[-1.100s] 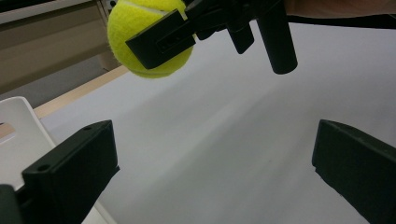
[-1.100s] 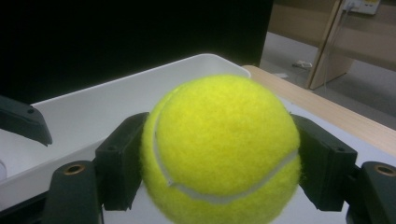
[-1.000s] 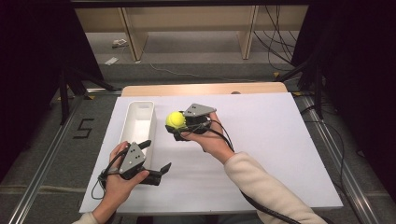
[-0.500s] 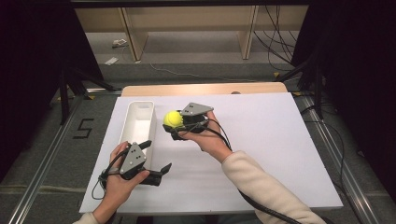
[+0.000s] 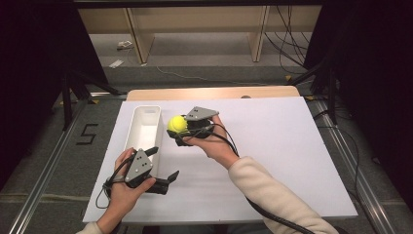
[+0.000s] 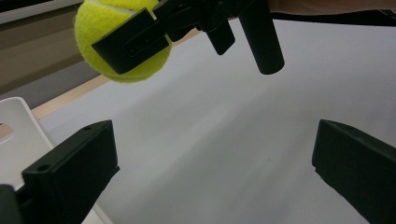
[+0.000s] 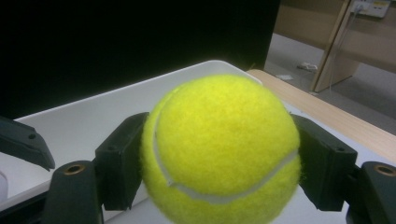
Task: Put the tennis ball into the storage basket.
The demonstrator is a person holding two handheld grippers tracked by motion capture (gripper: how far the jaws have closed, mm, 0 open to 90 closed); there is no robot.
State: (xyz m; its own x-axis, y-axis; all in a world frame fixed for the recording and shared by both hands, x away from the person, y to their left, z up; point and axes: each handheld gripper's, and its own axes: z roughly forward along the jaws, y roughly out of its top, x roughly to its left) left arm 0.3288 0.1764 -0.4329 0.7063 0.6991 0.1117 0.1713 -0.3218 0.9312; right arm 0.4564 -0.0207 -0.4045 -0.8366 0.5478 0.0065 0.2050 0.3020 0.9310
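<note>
The fuzzy yellow-green tennis ball (image 5: 177,124) sits clamped between the two black jaws of the right claw (image 5: 179,130), one jaw pressed on each side of it, as the right gripper view shows close up (image 7: 222,149). It is held in the air just beside the long white rectangular plastic bin (image 5: 144,127), off the bin's right wall and not yet over the opening. In the left gripper view the ball (image 6: 122,39) hangs above the table surface with the bin's white corner (image 6: 18,130) down to one side. The bin looks empty in the part that can be seen. The left claw (image 5: 160,168) rests low near the bin's near end, its jaws spread wide with nothing between them. Beneath the bin lies the white table (image 5: 272,161). My reading is that the pick-up is done and the carry is almost over; what remains is to bring the ball across the bin's wall, lower it inside and let the jaws part.
</note>
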